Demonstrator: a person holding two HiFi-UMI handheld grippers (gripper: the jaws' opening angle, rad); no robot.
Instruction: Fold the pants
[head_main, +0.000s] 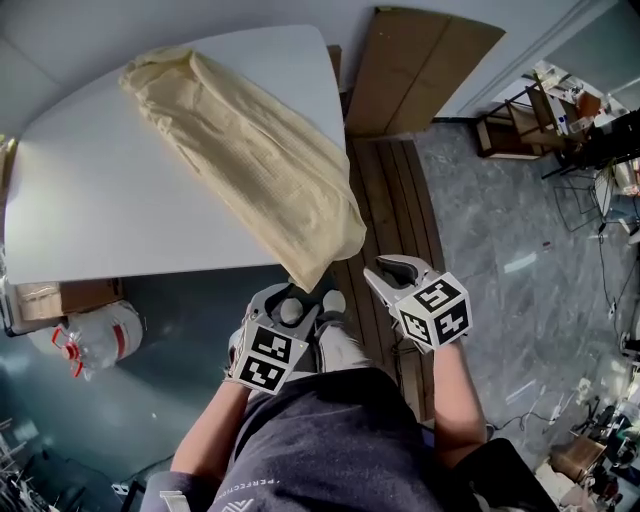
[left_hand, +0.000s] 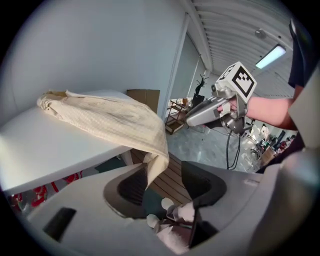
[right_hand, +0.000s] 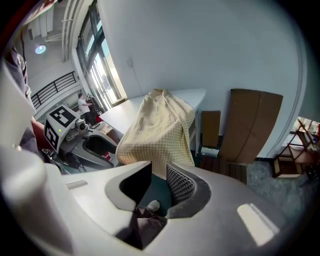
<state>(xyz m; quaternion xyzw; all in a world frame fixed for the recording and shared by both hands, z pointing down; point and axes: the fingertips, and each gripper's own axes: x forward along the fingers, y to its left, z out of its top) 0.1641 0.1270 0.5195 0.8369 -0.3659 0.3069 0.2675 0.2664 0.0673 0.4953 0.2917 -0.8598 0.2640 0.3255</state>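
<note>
Pale yellow pants (head_main: 250, 150) lie diagonally on the white table (head_main: 100, 200), bunched lengthwise. Their near end hangs over the table's front right corner. Just below that hanging end is my left gripper (head_main: 300, 295). In the left gripper view its jaws (left_hand: 165, 167) stand wide open, and the tip of the pants (left_hand: 115, 117) dangles beside the left pad without being pinched. My right gripper (head_main: 385, 268) is to the right of the hanging end, apart from it. In the right gripper view it (right_hand: 159, 170) is open with nothing between its jaws, and the pants (right_hand: 160, 125) hang beyond them.
A brown cardboard panel (head_main: 420, 70) leans on the wall past the table's right end. Wooden slats (head_main: 385, 200) cover the floor beside the table. A cardboard box (head_main: 70, 295) and a plastic bottle (head_main: 95, 335) sit at the lower left. Chairs and clutter (head_main: 520, 110) stand at the right.
</note>
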